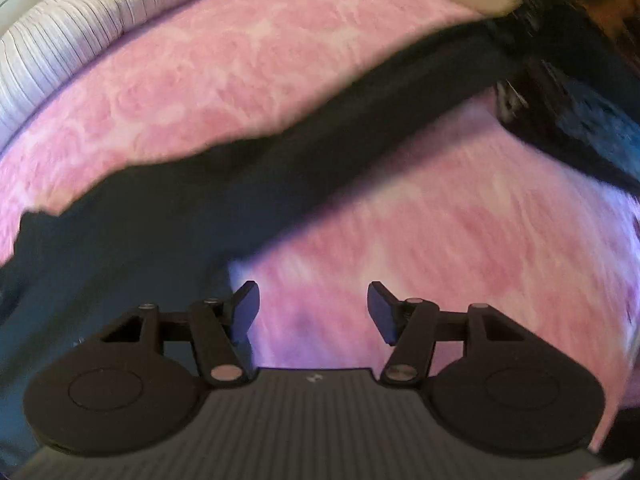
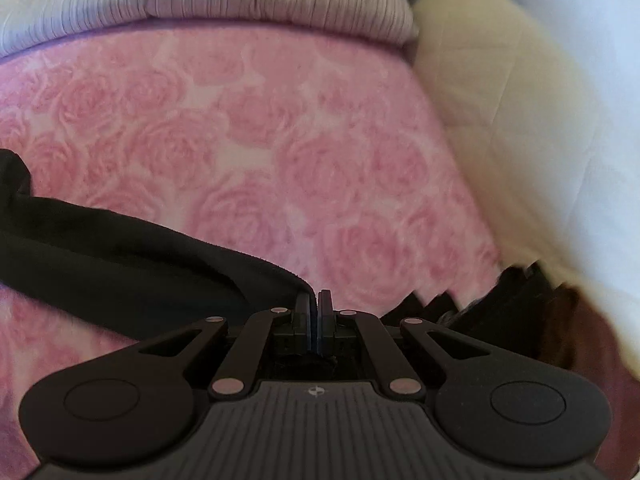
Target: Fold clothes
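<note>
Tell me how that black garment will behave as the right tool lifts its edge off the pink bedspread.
Likely floppy: the black garment already sags in a long drape from the shut right tool. Probably light, since one pinched edge carries a whole strip above the pink bedspread. It may drag rather than slide freely; the open left tool holds nothing.

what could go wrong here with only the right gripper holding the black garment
The right gripper pinches only an edge of the black garment, so it may slip out. The left gripper is open over the pink blanket, holding nothing, so the stretched cloth could twist or bunch unevenly.
</note>
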Tool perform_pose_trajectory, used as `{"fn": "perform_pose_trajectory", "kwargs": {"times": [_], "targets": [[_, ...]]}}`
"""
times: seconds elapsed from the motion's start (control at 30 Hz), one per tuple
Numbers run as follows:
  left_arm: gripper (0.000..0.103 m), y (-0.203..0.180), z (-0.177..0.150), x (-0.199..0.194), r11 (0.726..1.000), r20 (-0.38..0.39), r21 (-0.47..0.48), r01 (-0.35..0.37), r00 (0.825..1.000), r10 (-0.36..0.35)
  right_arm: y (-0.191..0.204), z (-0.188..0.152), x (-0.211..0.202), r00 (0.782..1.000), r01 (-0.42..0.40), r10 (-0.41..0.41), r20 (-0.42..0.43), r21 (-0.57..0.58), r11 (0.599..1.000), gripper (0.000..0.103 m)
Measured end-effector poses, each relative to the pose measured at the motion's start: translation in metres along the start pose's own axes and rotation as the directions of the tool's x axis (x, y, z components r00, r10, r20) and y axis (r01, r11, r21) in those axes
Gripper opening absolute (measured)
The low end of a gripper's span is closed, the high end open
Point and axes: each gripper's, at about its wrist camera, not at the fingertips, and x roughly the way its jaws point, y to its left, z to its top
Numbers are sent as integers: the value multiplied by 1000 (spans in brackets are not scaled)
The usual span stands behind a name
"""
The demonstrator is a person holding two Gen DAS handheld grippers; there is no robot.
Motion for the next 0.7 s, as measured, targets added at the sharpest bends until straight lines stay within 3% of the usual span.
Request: {"fn": "perform_pose_trajectory", "kwargs": {"times": [0.1, 0.23, 0.4, 0.43, 0.47, 0.57, 0.7], "targets": [[55, 31, 29, 27, 999, 8, -18, -36, 999, 37, 2, -4, 17, 999, -15, 15, -40, 3, 1000, 0], [55, 65, 63, 71, 997, -32, -42, -58, 998, 56, 10, -12, 24, 999, 19, -20, -25, -56, 998, 0], [51, 80, 94, 129, 996, -43, -48, -73, 997, 71, 14, -17, 38, 999, 42, -43, -21, -36, 998, 3], [51, 81, 99, 133, 995, -23, -54, -84, 996, 83, 12, -18, 42, 999, 37, -38, -26, -10, 999, 15], [51, 84, 104, 133, 992, -4, -73, -100, 995, 100, 11, -18, 44, 999, 34, -34, -27, 12, 999, 34], [43, 92, 116, 132, 982, 53, -130, -139, 988, 146, 15, -26, 31, 999, 29, -29, 45, 7, 1000, 45], [46, 81, 109, 97, 983, 129, -140, -116, 983, 134, 24, -54, 3, 994, -18, 19, 103, -6, 1000, 54]]}}
